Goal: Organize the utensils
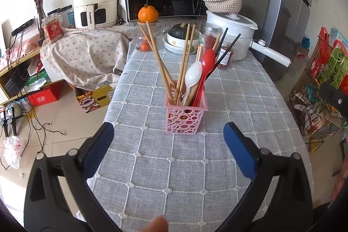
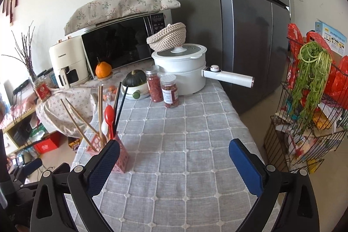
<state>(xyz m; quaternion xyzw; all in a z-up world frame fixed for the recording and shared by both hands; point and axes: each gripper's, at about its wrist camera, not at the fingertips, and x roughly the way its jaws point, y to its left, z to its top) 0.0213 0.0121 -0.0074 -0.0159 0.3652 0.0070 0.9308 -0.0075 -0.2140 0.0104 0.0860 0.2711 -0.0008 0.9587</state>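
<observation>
Pink holder [image 1: 184, 114] with chopsticks [image 1: 156, 58] and spoons [image 1: 192, 77] stood on the cloth [image 1: 195, 177], just beyond the spread, empty left gripper [image 1: 168, 140]; right gripper [image 2: 174, 154], likewise spread, had it at its left.

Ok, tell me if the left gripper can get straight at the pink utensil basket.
Probably yes. The left gripper is open and empty, and the pink utensil basket stands right ahead of it, with only bare tablecloth between. The leaning chopsticks sit higher up.
</observation>
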